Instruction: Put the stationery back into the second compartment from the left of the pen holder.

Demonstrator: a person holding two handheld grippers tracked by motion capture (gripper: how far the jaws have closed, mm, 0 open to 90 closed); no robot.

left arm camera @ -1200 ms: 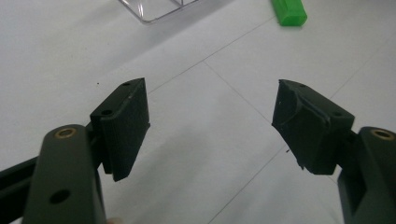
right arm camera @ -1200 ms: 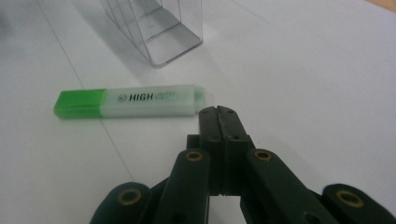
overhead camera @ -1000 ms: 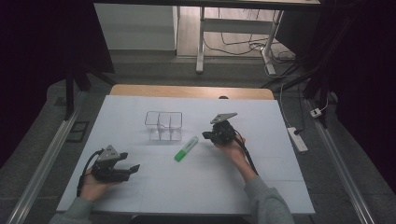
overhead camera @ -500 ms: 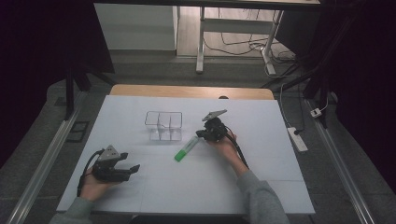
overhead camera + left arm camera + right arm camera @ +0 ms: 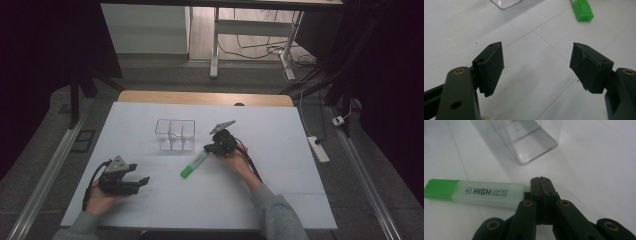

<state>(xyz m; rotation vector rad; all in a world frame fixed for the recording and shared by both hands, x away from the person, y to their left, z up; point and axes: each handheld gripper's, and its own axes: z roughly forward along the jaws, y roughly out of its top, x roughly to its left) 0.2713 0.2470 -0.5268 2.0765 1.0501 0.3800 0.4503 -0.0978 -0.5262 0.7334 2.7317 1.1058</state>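
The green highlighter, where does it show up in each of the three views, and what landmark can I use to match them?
High view: the highlighter lies at centre, slanting, green cap nearest the person.
Left gripper view: its green cap shows at the top edge, right of centre.
Right gripper view: it lies across the left half, cap leftmost, beside the shut jaws.
Shared landmark: the clear plastic organizer, just beyond it.

Obstacles sat mid-table only

Clear organizer (image 5: 174, 135) and highlighter (image 5: 194, 165) blocked the table's (image 5: 280, 200) middle; the near edge, far corners and right side lay open for a pass.
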